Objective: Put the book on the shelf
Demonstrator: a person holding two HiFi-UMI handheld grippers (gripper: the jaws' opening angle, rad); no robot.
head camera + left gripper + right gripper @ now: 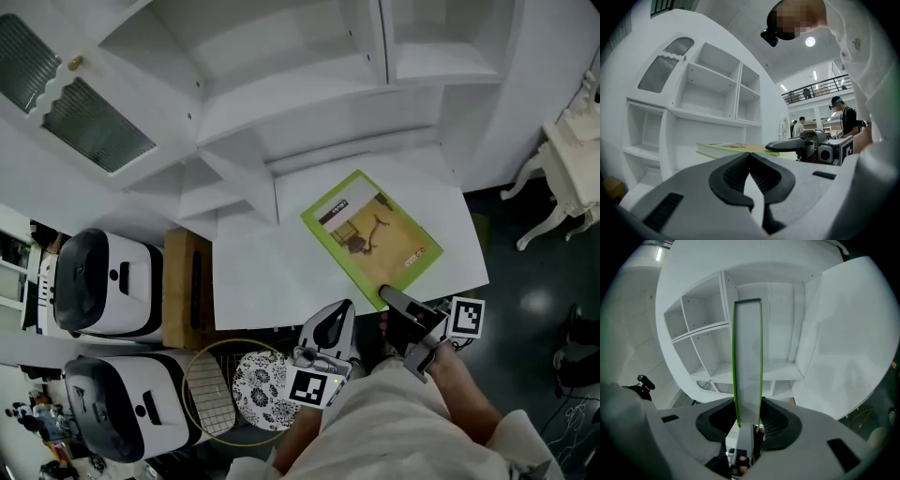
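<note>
A green-covered book (pixel 375 234) lies flat on the white desk (pixel 272 281) in front of the white shelf unit (pixel 281 75). My right gripper (pixel 386 295) is shut on the book's near corner. In the right gripper view the book (pixel 747 362) stands edge-on between the jaws, with both pads pressed on its covers and the shelf compartments (pixel 703 333) behind it. My left gripper (pixel 345 307) hovers at the desk's front edge, to the left of the right one, shut and empty. From the left gripper (pixel 750 154) I see the book (pixel 736 149) and the right gripper (pixel 806 143) on it.
Two white appliances (pixel 103 281) (pixel 122 403) and a brown box (pixel 187 286) stand left of the desk. A wire basket and a patterned plate (pixel 262 389) sit below its front edge. White furniture (pixel 572 159) stands at the right. People (pixel 843 117) stand far behind.
</note>
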